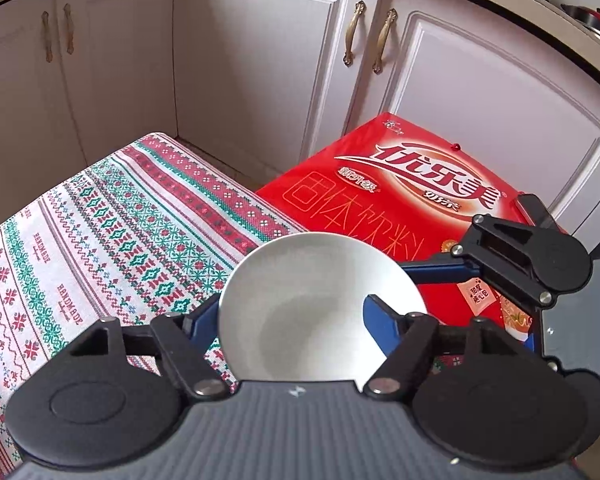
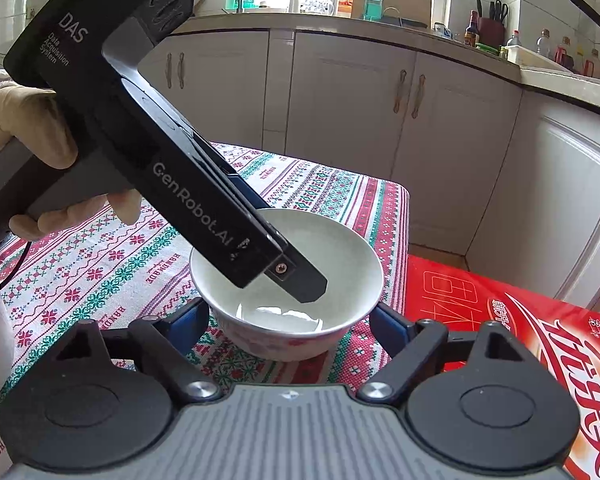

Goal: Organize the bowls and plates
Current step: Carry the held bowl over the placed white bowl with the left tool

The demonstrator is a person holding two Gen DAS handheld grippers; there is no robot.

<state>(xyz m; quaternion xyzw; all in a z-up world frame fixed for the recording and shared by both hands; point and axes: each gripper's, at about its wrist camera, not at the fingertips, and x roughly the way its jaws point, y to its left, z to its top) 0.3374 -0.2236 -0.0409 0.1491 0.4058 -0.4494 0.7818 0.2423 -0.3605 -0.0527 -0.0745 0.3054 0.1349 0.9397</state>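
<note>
Bowl (image 1: 322, 308), white with a pale inside, sits between the fingers of the left gripper (image 1: 288, 316); one blue finger (image 1: 376, 314) reaches over the rim into it and the other lies outside the opposite wall. Whether the fingers press the rim or only straddle it, I cannot tell. In the right wrist view the same bowl (image 2: 286, 284) rests on the patterned tablecloth (image 2: 100, 264), directly ahead of and between the fingers of the right gripper (image 2: 292, 320), which are spread wide and hold nothing. The left gripper's dark body (image 2: 172, 168) slants down into the bowl, gripped by a gloved hand (image 2: 32, 132). A red box (image 2: 520, 332) lies beyond the right-hand finger, beside the table.
</note>
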